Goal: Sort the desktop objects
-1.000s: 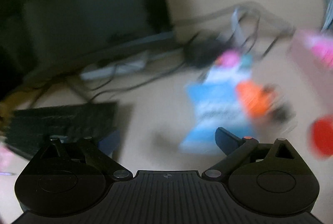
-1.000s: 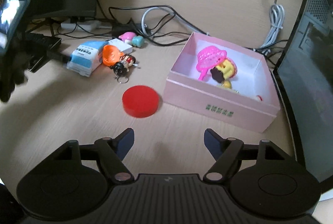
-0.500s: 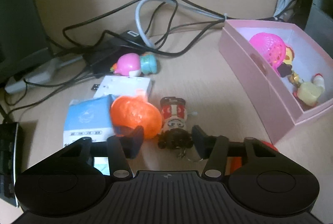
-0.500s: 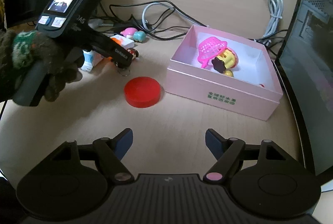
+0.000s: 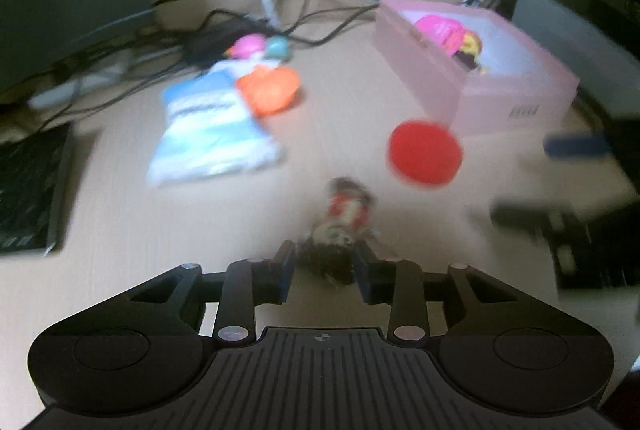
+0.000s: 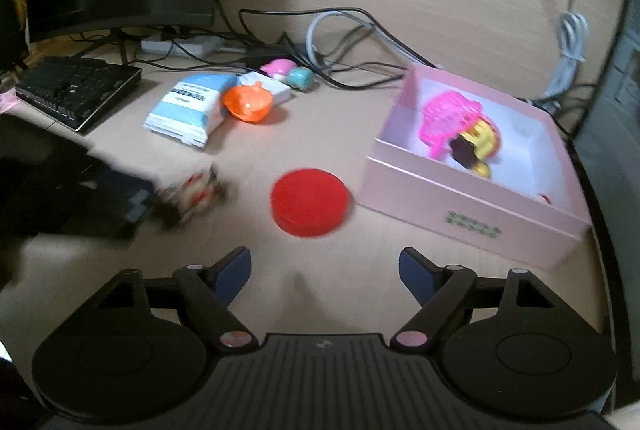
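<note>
while the left hand-held gripper [image 5: 325, 270] is clamped on the small doll keychain [image 5: 340, 230] just above the desk [image 5: 120, 230], the right hand-held gripper [image 6: 325, 266] is opening with nothing between its jaws. ahead of it the red disc [image 6: 309, 201] lies beside the pink box [image 6: 472, 206].

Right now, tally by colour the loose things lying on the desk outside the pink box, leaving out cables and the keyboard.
Red: 1, the red disc
Orange: 1, the orange toy
Blue and white: 1, the tissue pack
Pink: 1, the pink figure
Teal: 1, the teal figure
Total: 5
</note>
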`<move>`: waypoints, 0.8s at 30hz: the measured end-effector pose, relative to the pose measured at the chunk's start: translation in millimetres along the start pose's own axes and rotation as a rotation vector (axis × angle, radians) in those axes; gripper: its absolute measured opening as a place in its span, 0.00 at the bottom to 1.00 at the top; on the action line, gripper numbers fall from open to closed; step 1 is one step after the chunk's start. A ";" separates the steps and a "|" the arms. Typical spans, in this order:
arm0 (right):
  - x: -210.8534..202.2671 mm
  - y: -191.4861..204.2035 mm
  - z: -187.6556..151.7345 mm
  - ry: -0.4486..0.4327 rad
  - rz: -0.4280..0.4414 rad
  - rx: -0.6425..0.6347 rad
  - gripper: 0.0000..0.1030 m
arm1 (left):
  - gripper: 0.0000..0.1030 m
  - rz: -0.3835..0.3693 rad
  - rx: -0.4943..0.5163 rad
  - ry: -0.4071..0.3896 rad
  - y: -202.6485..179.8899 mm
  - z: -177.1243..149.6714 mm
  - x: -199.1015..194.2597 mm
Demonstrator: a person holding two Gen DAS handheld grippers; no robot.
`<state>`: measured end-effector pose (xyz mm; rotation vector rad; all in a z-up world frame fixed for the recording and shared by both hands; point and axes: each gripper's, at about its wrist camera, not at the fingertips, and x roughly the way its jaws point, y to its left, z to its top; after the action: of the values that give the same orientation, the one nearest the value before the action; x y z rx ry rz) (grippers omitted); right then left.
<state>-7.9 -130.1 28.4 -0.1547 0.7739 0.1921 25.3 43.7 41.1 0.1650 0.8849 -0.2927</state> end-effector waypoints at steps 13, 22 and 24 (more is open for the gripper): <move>84.5 15.8 28.8 0.069 -0.070 0.165 0.84 | 0.76 0.088 -0.157 -0.047 62.4 -33.2 -48.6; 64.9 22.5 24.7 0.041 -0.041 0.119 0.62 | 0.87 -0.027 -0.067 -0.056 29.1 -24.5 -30.7; 52.2 22.2 18.4 0.036 -0.043 0.104 0.62 | 0.89 -0.040 -0.044 -0.061 21.6 -19.0 -24.6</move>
<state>35.9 -98.7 3.1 -0.0763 0.8141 0.1078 3.5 73.6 49.0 0.0973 0.8344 -0.3138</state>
